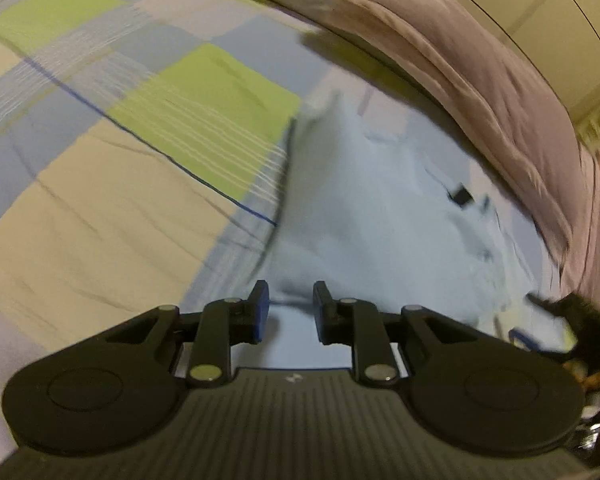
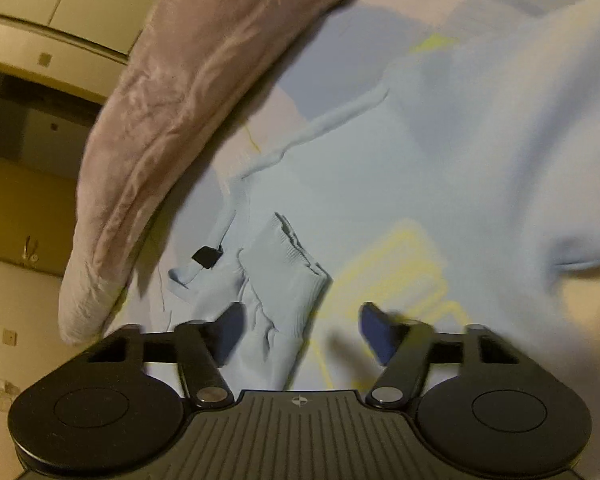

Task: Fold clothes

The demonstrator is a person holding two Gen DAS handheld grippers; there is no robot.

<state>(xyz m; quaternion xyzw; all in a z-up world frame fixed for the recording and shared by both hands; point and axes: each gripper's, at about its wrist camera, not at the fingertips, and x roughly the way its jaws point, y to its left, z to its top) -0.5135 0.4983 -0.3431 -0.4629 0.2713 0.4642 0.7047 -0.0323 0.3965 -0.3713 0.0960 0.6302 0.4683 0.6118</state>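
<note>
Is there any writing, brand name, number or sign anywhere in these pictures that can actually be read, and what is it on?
No words or numbers can be read.
Small white emblem on the left gripper body: a mark, no letters.
Small round white cross-like mark on the right gripper body: a symbol only.
Black tag on the light blue garment: no print readable.
Yellow design on the garment: blurred outlines, no legible letters.

The left gripper (image 1: 288, 308) points steeply downward, its blue-padded fingers (image 1: 262, 312) standing a narrow gap apart and clamping nothing. The right gripper (image 2: 302, 330) also tilts down, jaws parted much wider (its fingertips are motion-blurred), likewise pressing on nothing.
</note>
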